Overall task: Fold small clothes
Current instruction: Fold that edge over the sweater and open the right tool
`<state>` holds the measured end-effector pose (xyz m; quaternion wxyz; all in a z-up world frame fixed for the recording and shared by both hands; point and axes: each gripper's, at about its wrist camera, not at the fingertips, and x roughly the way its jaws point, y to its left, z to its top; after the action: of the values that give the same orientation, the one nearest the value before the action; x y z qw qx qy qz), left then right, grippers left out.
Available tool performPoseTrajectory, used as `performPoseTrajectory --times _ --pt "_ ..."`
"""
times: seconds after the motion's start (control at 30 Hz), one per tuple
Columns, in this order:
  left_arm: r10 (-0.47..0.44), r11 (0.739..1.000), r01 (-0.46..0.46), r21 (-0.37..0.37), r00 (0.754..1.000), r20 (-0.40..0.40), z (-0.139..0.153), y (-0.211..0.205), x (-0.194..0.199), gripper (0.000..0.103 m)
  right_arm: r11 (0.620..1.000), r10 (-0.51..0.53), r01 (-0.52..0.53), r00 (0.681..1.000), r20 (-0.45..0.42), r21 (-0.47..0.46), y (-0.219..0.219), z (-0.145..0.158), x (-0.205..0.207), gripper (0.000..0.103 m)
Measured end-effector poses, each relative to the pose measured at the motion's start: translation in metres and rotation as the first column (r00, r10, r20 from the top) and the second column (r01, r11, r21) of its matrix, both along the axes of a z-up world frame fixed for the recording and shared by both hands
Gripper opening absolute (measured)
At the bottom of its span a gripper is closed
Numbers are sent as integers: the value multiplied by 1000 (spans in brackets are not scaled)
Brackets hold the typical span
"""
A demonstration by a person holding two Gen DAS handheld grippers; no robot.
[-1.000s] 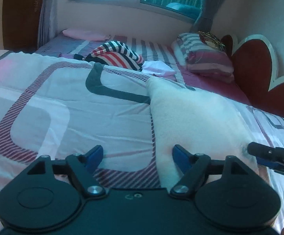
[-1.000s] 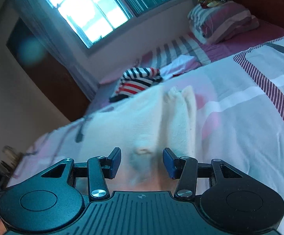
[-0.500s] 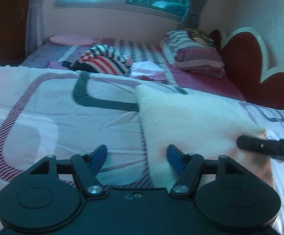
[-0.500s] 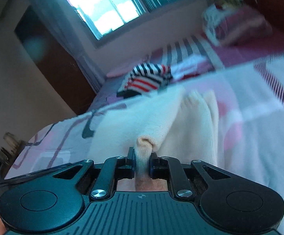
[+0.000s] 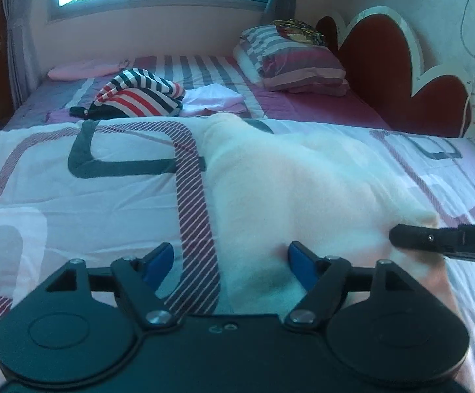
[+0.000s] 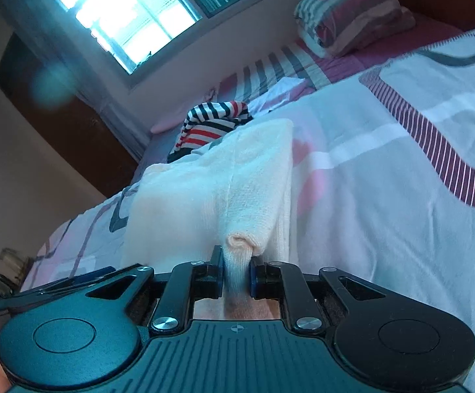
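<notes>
Pinching a corner of the cream cloth (image 6: 237,196) at frame ctr, right gripper (image 6: 236,270) jaws clamp it w/ left gripper (image 5: 229,262) jaws wide over its lower-left edge.

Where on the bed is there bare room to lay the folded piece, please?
Bare quilt lies left of the cream garment, before the striped clothes; more lies to its right. It is crowded by the pillow and around the right tongs.

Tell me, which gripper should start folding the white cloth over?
The right gripper, probably. It is already shut on the near corner of the white cloth. The left gripper is open, its fingers straddling the cloth's other near edge, gripping nothing yet.
</notes>
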<state>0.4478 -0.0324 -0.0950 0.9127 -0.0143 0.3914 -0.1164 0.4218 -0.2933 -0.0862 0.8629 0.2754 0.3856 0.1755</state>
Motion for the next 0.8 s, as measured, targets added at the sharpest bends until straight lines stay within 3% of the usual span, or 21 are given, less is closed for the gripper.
performPoseTrajectory --times 0.13,0.27,0.33,0.4,0.43,0.6,0.67,0.73,0.8 --pt "-6 1000 6 2 1000 -24 -5 6 -26 75 998 61 -62 998 -25 -33 -2 6 -11 18" --pt "2 1000 -3 -18 998 -56 -11 12 -67 76 995 68 -72 996 -57 -69 -7 8 -48 18" --pt "3 1000 -4 -7 998 -56 -14 11 -83 76 986 87 -99 992 -93 -132 -3 6 -71 17" --pt "0 1000 1 23 999 -41 -12 8 -92 75 967 100 -112 993 -65 -229 7 5 -88 17" --pt "3 1000 -2 24 999 -38 -7 8 -91 70 959 99 -113 993 -67 -259 10 9 -89 18" --pt "7 998 -14 56 993 114 39 1 -45 62 966 32 4 990 137 -258 8 52 -65 18" --pt "3 997 -13 76 991 136 49 -10 -12 52 958 47 7 982 181 -287 19 60 -33 17" --pt "0 995 -14 96 989 147 50 -21 18 31 954 50 6 982 180 -301 31 58 1 17" --pt "0 992 -15 123 993 121 39 -31 44 27 946 29 29 985 172 -324 38 49 26 17"
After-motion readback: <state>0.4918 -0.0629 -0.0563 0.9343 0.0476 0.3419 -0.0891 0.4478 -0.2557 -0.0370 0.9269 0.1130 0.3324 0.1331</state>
